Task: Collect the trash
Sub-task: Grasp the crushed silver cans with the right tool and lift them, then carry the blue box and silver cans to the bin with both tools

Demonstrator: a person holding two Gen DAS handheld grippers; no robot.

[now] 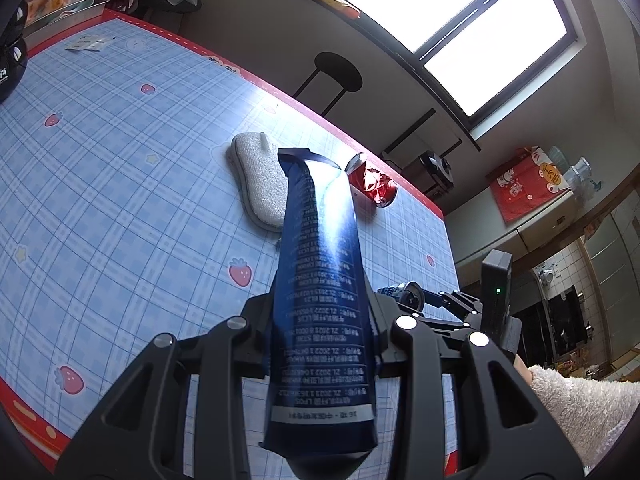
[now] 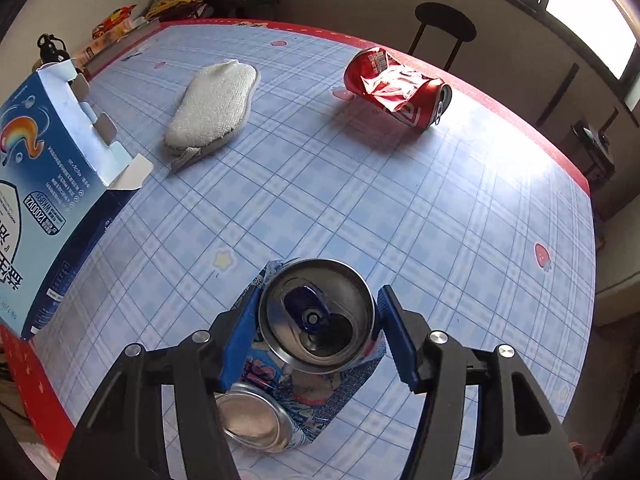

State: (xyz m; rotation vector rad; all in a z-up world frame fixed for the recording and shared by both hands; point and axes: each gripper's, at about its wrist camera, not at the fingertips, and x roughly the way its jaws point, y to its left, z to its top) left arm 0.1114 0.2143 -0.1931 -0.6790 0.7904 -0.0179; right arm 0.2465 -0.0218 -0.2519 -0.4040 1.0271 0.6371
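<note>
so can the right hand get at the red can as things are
Probably not yet. The path across the table to the red can looks open, but the right gripper already has a crushed blue can between its fingers, so it would need to drop that first.

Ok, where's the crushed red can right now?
The crushed red can lies on its side near the table's far red edge, right of the white sponge pad in the right wrist view, just in front of the black stool.
</note>
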